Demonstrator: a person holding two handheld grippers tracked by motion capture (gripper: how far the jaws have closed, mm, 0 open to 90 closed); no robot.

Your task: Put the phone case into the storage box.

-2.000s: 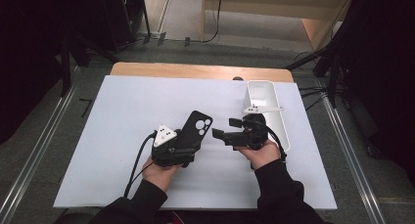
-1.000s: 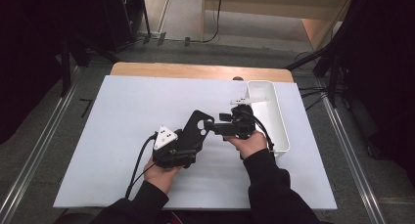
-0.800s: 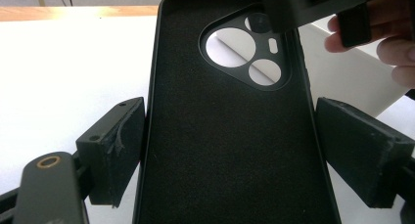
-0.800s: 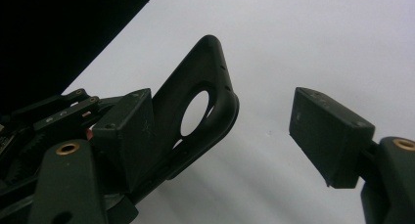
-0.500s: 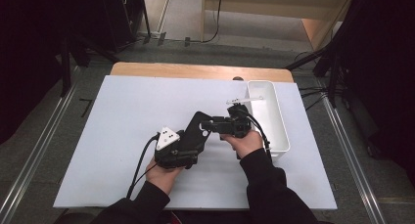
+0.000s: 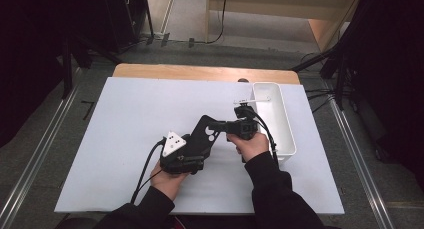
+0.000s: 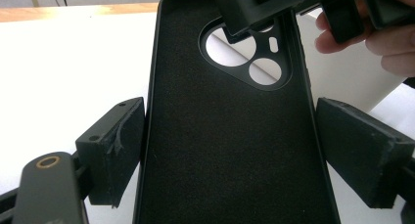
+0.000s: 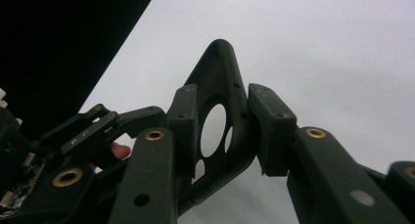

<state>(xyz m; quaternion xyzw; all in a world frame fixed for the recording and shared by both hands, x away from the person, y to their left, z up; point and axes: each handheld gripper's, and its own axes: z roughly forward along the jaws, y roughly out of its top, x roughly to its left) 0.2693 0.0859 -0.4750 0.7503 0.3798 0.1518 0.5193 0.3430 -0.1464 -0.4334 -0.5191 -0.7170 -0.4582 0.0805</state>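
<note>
A black phone case [image 6: 204, 135] with a camera cut-out is held tilted above the white table [image 6: 125, 119]. My left gripper [image 6: 196, 150] is shut across the case's width near its lower end; in the left gripper view both pads [image 7: 113, 150] press the long edges of the case [image 7: 225, 155]. My right gripper [image 6: 221, 125] is shut on the case's upper end beside the cut-out. The right gripper view shows its jaws clamped on the wall of the case [image 8: 220, 67] on either side of the round holes.
A long white tray [image 6: 281, 124] stands at the table's right side, just beyond my right hand [image 6: 252, 145]. A wooden strip [image 6: 200, 71] runs along the far edge. Cables trail from both grippers toward the person.
My right gripper has moved left from beside the tray to the case's upper end and shut on it. The left gripper has lifted and tilted the case.
</note>
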